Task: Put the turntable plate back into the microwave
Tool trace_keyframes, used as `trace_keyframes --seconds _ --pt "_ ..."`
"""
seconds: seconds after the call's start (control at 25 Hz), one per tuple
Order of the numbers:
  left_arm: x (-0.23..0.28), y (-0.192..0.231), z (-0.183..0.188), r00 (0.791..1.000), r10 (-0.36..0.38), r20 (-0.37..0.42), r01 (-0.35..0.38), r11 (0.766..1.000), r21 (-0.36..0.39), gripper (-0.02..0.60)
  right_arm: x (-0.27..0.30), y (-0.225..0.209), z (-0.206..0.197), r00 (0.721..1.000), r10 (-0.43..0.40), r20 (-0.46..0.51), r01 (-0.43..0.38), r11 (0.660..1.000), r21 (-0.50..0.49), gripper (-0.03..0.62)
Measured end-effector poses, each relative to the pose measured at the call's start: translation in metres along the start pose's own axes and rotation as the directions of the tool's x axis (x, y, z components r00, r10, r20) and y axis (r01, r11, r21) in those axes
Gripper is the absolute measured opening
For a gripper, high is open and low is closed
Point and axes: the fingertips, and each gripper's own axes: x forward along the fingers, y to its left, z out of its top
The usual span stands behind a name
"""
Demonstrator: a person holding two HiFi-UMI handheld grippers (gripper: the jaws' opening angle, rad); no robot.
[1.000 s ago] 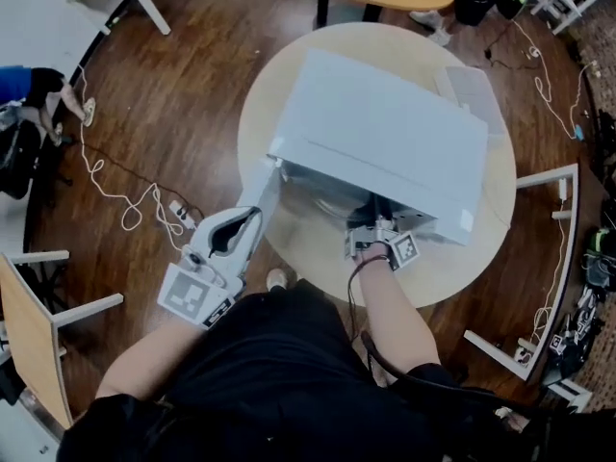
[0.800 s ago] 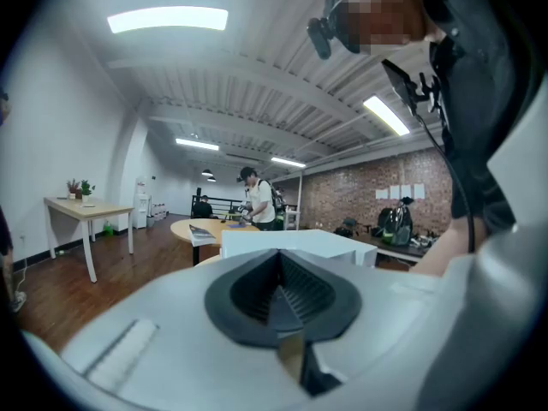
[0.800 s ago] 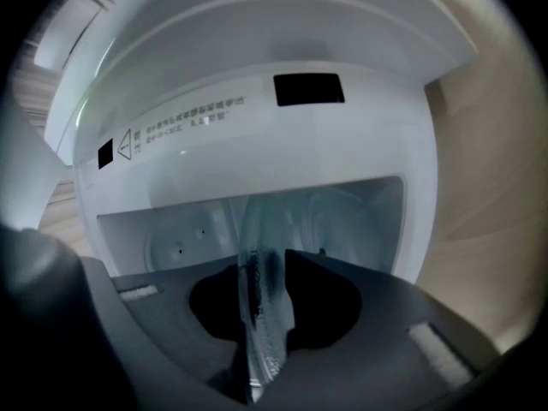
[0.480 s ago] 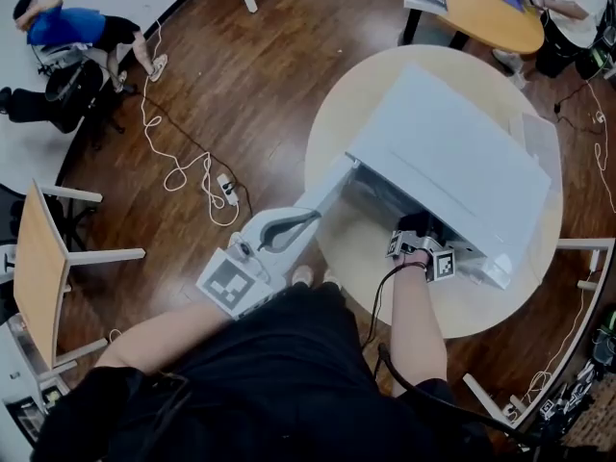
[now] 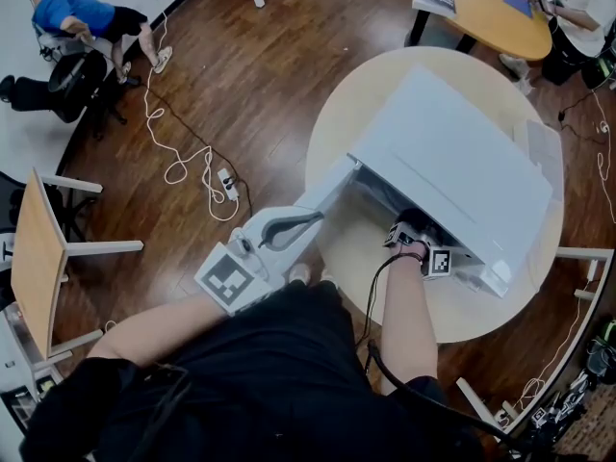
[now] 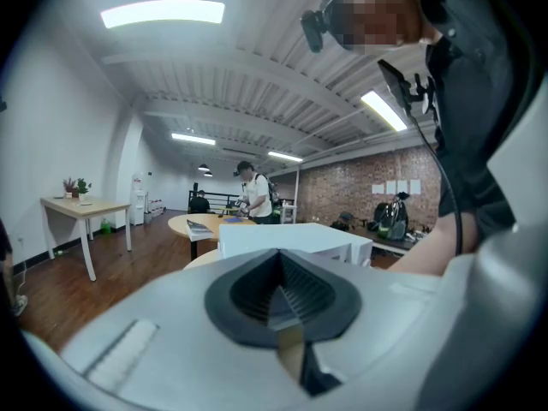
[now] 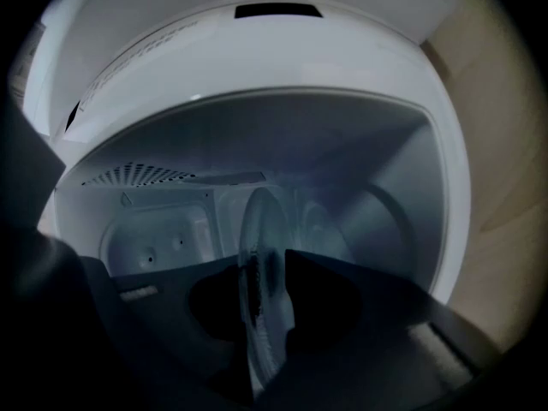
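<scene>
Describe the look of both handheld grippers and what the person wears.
Left gripper: pale grey shell, black ribbed jaw pads, black-and-white marker cube. Right gripper: black jaws, smaller marker cube, black cable trailing along the arm. Black short-sleeved top.

The right gripper [image 7: 267, 285], carrying the turntable plate [image 7: 257, 229], has edged a little along the microwave's [image 5: 452, 162] open front toward its door [image 5: 322, 195], and the head view has swung, putting the round desk [image 5: 337, 133] further right and a seated person in blue [image 5: 77, 12] top left.
</scene>
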Motion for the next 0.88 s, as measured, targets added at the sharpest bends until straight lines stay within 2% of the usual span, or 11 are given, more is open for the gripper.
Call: trace_keyframes --seconds 0.2,0.32,0.52,0.76,0.88 --pt "0.0 -0.001 -0.002 1.0 -0.013 0.003 0.013 1.0 -0.01 0.006 0.002 -0.023 0.014 0.999 -0.029 0.035 0.03 0.999 -0.014 0.055" --pt "-0.002 -0.002 -0.002 1.0 -0.022 0.004 0.022 1.0 -0.009 0.006 0.002 -0.004 -0.005 0.999 -0.025 0.041 0.024 1.0 0.002 0.055" --pt "0.0 -0.003 0.0 1.0 -0.028 0.004 0.028 0.999 -0.021 0.006 0.007 -0.015 -0.003 0.998 -0.043 0.05 0.044 0.999 -0.019 0.052" --pt "0.001 -0.004 0.003 0.999 -0.038 0.019 0.038 0.999 -0.034 0.006 0.009 -0.012 -0.006 0.992 -0.107 0.064 0.11 0.993 -0.041 0.048" --pt "0.0 -0.004 0.005 0.999 -0.042 0.028 0.043 0.998 -0.042 0.005 0.006 -0.004 -0.012 0.989 -0.13 0.074 0.132 0.991 -0.023 0.068"
